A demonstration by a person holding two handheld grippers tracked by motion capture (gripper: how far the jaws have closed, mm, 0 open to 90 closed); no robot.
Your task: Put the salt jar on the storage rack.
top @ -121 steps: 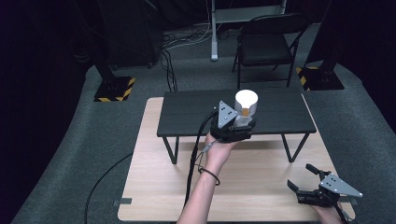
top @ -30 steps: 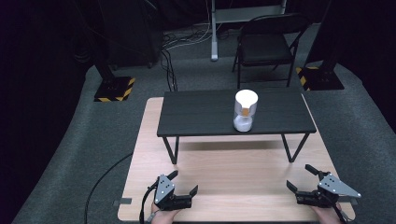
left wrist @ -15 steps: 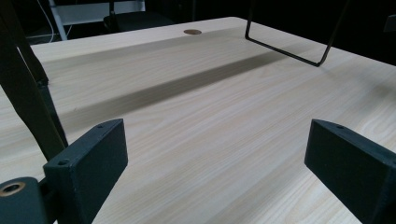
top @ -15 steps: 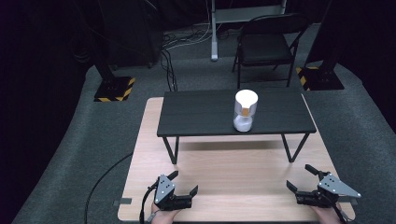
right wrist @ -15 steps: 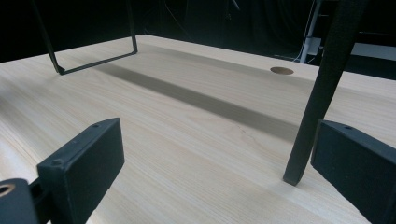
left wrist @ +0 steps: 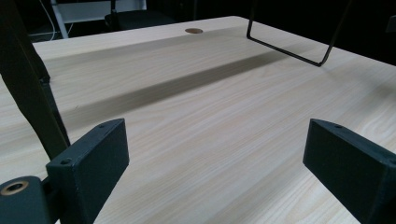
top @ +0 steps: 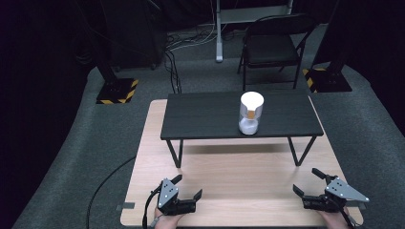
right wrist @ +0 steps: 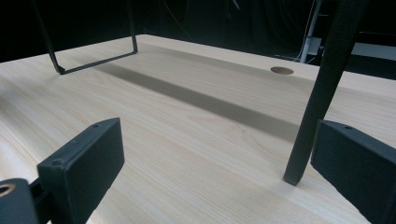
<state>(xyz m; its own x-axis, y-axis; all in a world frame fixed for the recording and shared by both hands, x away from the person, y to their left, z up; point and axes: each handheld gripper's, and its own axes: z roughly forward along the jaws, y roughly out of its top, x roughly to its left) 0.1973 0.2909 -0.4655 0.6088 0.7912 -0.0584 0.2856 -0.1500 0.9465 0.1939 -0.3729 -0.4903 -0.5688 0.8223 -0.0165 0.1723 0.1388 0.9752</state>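
A white hourglass-shaped container with an orange band at its waist stands upright on a low black bench, which sits across the far half of the light wooden table. Down at the table's near left edge, my left gripper is open and holds nothing. My right gripper is open and empty at the near right edge. In the left gripper view the left gripper has only bare wood between its jaws. The right gripper view shows the right gripper spread wide over wood.
Thin black bench legs stand on the table. One leg rises close beside my right jaw, another leg near my left jaw. A folding chair, cables and stand bases lie on the floor beyond.
Four seconds ago my left gripper was up at the white container on the bench. It has since let go and drawn back to the near left edge. Nothing moved in the last second.
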